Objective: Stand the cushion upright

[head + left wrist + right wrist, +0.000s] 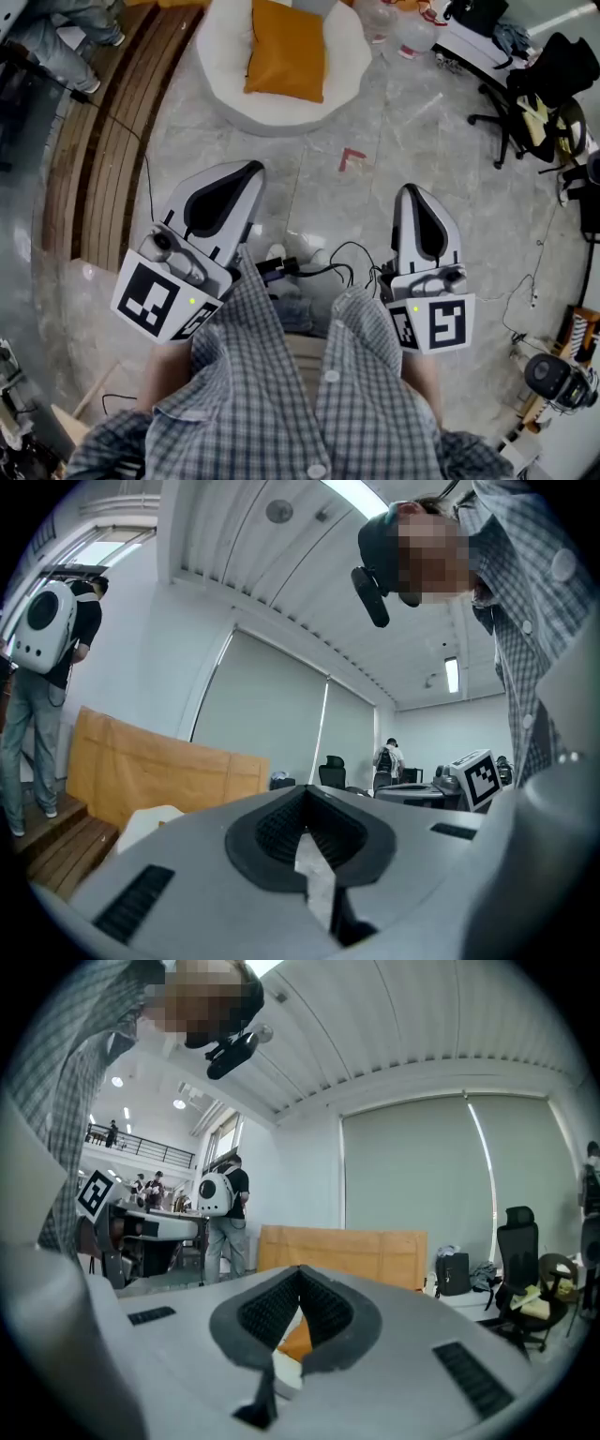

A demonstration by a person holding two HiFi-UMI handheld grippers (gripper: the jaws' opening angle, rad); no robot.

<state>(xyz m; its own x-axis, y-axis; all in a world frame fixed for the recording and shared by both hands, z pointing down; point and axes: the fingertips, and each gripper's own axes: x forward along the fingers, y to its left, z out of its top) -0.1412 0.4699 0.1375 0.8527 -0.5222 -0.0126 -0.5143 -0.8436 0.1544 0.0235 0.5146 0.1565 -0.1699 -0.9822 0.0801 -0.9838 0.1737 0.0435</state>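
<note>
Holding both tools level in front of our checked shirt [281, 394], we look down on a pale marble floor [422, 122]. Our left gripper [246, 174] sits at 9 o'clock of the right gripper [411, 192], the two well apart and both pointing toward 12 o'clock. In the left gripper view the left gripper [305, 799] has its dark ribbed fingers [272, 832] pressed together with nothing between them. The right gripper view shows the same for the right gripper [300, 1277]: its fingers [328, 1312] meet at the tips and grip nothing.

The orange cushion [286, 52] is at 12 o'clock, well away from both grippers. It rests on a round white seat [225, 89], its broad face turned up toward our head camera. We cannot tell whether it lies flat or leans back. A sliver of orange also shows low through the gap behind the right fingers.

A small red mark [352, 159] lies on the floor between us and the seat. Wooden steps [112, 141] run along at 10 o'clock, with a person's legs [66, 42] on them. A black office chair [539, 103] stands at 2 o'clock. Black cables [328, 267] trail on the floor just ahead of our shirt, between the two grippers.
</note>
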